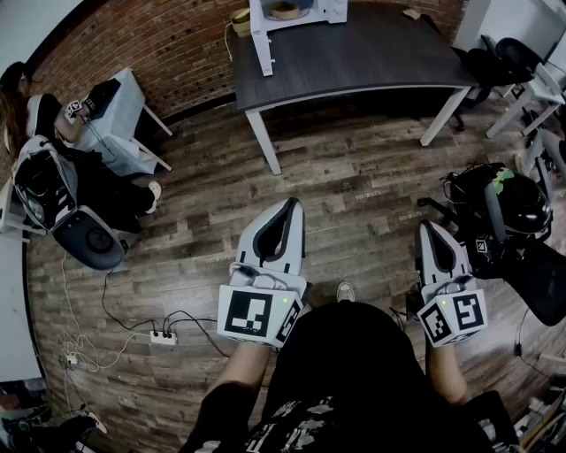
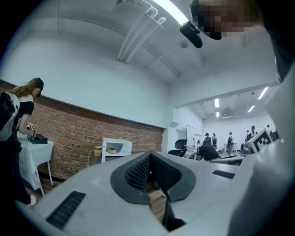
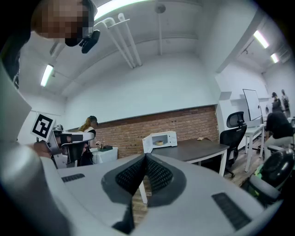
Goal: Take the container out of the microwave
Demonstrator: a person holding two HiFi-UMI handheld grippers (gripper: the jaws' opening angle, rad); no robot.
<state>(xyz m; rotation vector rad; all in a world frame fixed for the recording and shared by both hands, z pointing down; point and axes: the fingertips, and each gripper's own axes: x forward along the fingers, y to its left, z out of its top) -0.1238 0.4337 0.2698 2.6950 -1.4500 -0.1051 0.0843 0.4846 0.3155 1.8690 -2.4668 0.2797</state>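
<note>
At the far left a seated person (image 1: 40,111) works at a small white table (image 1: 124,115) against the brick wall (image 1: 177,44). Nearer, a white power strip (image 1: 162,337) lies on the wood floor (image 1: 354,195) among loose cables.

The left gripper (image 1: 292,205) is held level over the floor, pointing toward the far side of the room. Its own view shows its jaws pressed together with nothing between them.

Ahead, at the far wall, stands a dark desk (image 1: 354,57) with the white microwave (image 1: 292,22) on its left end. The microwave door stands open to the left. The container (image 1: 285,11), a shallow tan bowl, sits inside the cavity, well apart from both grippers. It also shows in the left gripper view (image 2: 112,150) and the right gripper view (image 3: 159,143).

The right gripper (image 1: 427,228) points the same way, tipped slightly down. Its jaws are likewise closed on nothing.

Just right of it stands a black office chair (image 1: 504,212) with dark gear piled on the seat.
</note>
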